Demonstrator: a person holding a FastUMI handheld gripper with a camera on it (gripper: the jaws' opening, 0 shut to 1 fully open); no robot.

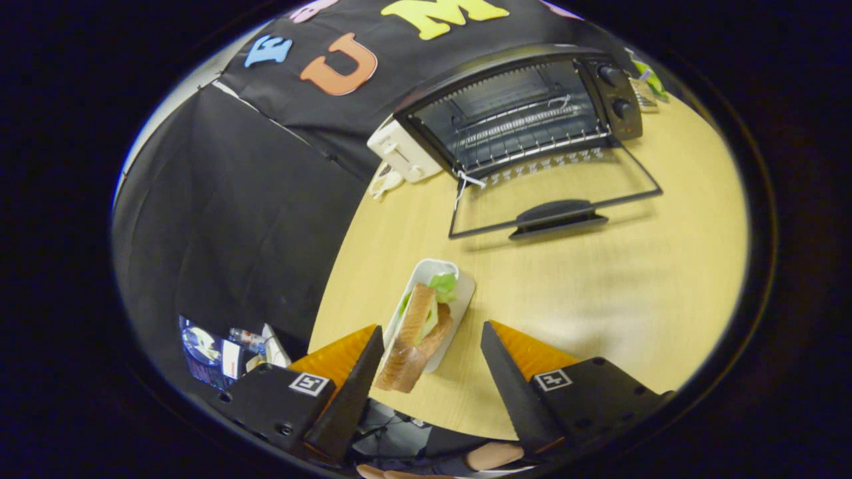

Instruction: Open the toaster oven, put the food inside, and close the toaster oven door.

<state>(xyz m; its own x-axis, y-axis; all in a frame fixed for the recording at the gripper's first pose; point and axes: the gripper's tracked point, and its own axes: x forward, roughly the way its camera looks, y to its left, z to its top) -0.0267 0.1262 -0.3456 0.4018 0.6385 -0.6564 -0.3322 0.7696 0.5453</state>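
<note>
A black toaster oven (519,113) stands at the far side of the wooden table (599,279). Its glass door (556,193) lies folded down flat toward me, handle (558,218) at the near edge, and a wire rack (526,133) shows inside. A sandwich (418,336) with lettuce rests on a small white rectangular plate (459,296) near the table's front edge. My gripper (432,332) is open, hovering over the plate. The sandwich sits between the fingers, close to the left finger (353,379); the right finger (512,379) stands apart from it.
A white toaster (403,150) stands beside the oven's left side, with a white cord (386,181) near it. Small green packets (649,80) lie behind the oven's right side. Below the table's left edge sit packaged items (226,349). A hand (492,456) shows under the gripper.
</note>
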